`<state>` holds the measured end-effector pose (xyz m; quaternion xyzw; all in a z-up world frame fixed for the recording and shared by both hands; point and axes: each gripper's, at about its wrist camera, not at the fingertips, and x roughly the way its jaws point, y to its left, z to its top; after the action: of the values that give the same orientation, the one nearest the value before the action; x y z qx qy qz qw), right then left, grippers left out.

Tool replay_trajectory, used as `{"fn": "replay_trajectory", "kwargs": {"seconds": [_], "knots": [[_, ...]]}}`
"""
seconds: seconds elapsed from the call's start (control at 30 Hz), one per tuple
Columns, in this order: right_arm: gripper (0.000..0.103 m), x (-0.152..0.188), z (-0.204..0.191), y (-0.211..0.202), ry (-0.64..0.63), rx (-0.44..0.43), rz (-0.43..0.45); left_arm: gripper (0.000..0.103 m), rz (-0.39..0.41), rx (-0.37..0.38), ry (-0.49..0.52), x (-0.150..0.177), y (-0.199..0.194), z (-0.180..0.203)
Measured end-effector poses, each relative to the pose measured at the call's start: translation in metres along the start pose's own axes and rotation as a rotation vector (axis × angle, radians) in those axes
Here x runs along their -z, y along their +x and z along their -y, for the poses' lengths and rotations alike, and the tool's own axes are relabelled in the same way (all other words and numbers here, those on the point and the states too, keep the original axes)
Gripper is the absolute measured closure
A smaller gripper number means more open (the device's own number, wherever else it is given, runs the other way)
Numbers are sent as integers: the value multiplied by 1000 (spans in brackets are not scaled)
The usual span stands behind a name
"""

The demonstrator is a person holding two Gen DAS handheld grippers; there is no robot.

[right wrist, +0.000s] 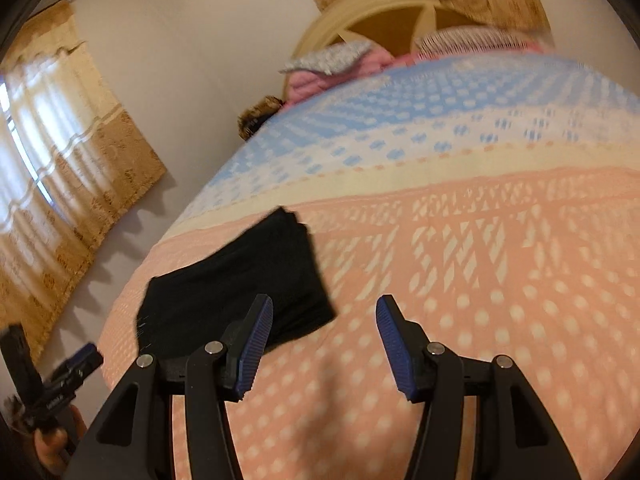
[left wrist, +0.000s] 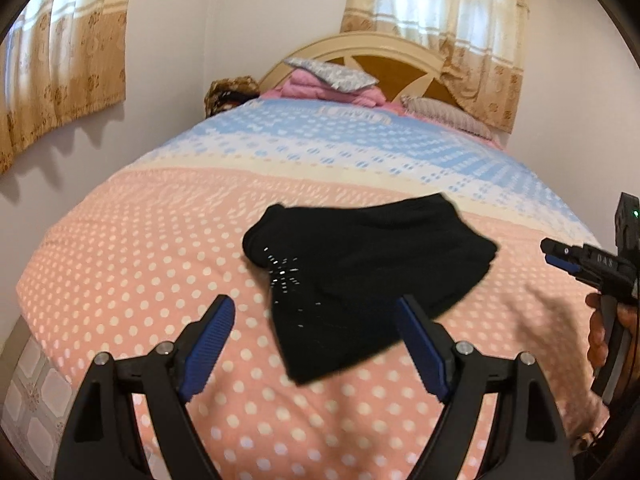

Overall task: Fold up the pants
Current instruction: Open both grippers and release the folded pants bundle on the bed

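A: Pants (left wrist: 360, 276)?
B: Black, folded, lying on the bed (left wrist: 140, 264), pink dotted part.
A: Left tool (left wrist: 316, 320)?
B: Released, holding nothing, hovering just short of the pants.
A: Right tool (right wrist: 325, 320)?
B: Also released, over the bed, beside the pants.

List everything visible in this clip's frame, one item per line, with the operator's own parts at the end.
pants: one, black, folded in a compact bundle on the pink part of the bedspread
bedspread: one, pink with white dots, blue and white toward the headboard, covering the bed
headboard: one, cream and brown, at the far end
bedding pile: pink with a grey patterned piece on top, by the headboard
pillow: one, greyish, right of the pile
curtains: tan and cream, on two windows
left gripper: black with blue pads, open, above the near edge of the pants
right gripper: same, open, empty, above the bedspread
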<state>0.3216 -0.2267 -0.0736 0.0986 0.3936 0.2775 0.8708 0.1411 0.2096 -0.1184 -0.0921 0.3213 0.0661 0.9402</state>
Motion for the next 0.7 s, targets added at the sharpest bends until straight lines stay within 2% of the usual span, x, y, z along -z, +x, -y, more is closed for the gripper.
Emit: {"fn": "replay_trajectory", "kwargs": {"seconds": [0.2, 0.3, 0.4, 0.5, 0.57, 0.7], "knots": [[41, 20, -57, -71, -138, 14, 90, 17, 59, 38, 12, 0, -40, 11], [39, 27, -81, -98, -195, 44, 137, 10, 78, 70, 6, 1, -54, 14], [32, 32, -99, -116, -247, 64, 160, 10, 111, 80, 16, 1, -65, 17], [32, 37, -115, -134, -293, 82, 197, 9, 144, 98, 15, 0, -77, 21], [32, 40, -122, -144, -312, 93, 220, 3, 171, 94, 19, 1, -83, 23], [32, 44, -131, -158, -325, 101, 239, 3, 197, 108, 19, 0, -92, 26]]}}
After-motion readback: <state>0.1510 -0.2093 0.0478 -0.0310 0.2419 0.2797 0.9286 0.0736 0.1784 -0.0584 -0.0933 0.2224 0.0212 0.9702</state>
